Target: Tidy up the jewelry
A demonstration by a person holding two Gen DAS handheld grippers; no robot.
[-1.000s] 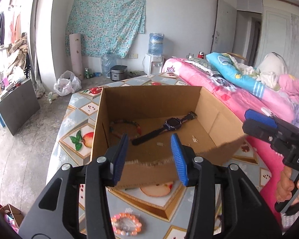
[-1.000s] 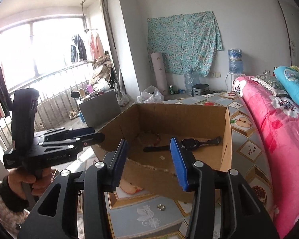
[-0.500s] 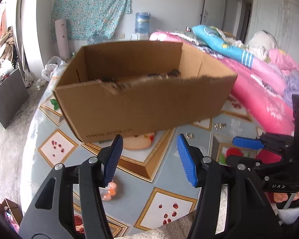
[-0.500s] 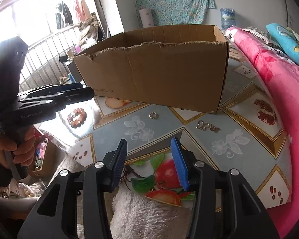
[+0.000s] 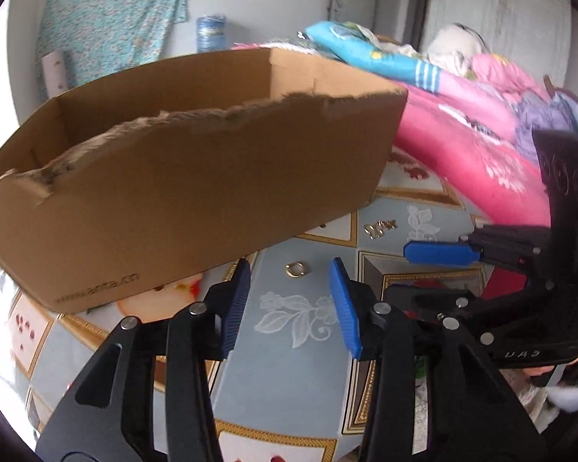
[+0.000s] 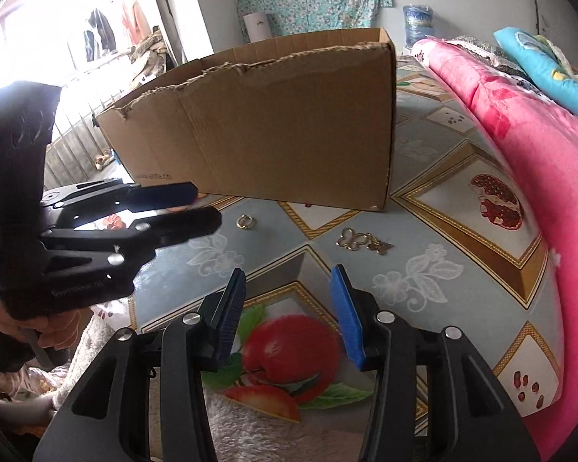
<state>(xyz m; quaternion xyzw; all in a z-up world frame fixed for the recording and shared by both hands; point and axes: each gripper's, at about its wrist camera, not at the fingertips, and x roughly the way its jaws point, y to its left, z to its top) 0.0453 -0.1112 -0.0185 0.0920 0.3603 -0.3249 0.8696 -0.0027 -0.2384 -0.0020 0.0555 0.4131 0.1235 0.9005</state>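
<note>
Beside the torn-edged cardboard box [image 6: 273, 123], a gold ring [image 6: 246, 222] faces both gaping, empty grippers.

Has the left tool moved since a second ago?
Yes. The left tool dropped from above the cardboard box to low in front, nearing the gold ring.

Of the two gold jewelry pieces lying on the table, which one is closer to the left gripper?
The plain gold ring, just ahead of the open left gripper. The butterfly-shaped chain piece lies farther right.
</note>
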